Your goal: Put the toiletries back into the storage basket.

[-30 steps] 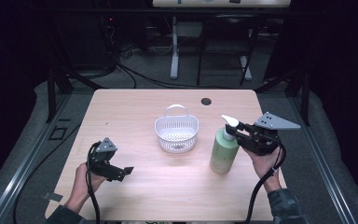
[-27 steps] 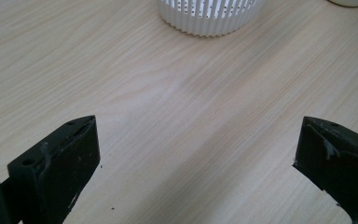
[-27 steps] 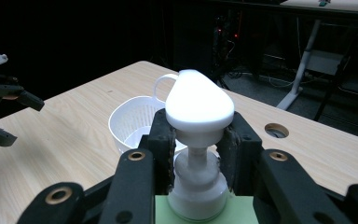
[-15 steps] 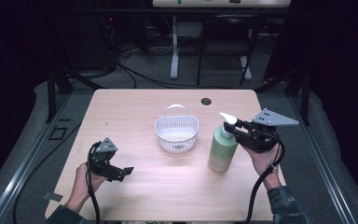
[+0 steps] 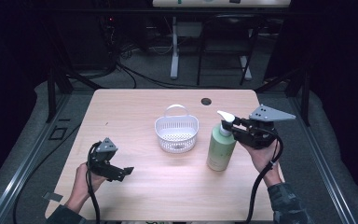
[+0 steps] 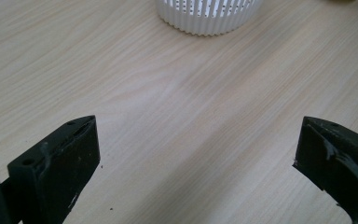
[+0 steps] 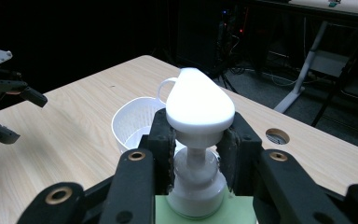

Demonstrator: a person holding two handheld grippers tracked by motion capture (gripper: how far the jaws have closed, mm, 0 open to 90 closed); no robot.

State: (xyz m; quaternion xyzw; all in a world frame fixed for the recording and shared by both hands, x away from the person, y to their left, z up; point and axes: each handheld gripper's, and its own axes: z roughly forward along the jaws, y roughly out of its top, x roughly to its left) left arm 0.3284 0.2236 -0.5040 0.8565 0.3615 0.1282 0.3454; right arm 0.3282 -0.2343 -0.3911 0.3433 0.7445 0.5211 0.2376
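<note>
- On the right side of the surface, your right tongs are clamped on the neck of the green pump bottle, just under its white pump head.
- Seen from the right gripper view, the jaws sit either side of the narrow white collar, so the broad pump head rests above them like a stop. That hold looks chosen to keep the bottle from slipping down.
- From the high view, the bottle stands upright or close to it, near the right edge and just right of the white basket. Whether its base touches the wood or hangs slightly clear, you cannot tell from these pictures.
- Gripping so high leaves the heavy body hanging below the hold, so expect it to swing if you move quickly.
- Your left tongs are spread wide with nothing between them, held low over the near left part of the surface, well apart from both basket and bottle.
- Through the left gripper view, bare wood lies between the jaws, and the ribbed wall of the basket is at the far edge. They point roughly toward the basket, likely waiting to steady it.
- Judging by the layout, the basket is the probable destination: it sits mid-surface, handle on its far side, mouth open and empty.
</note>
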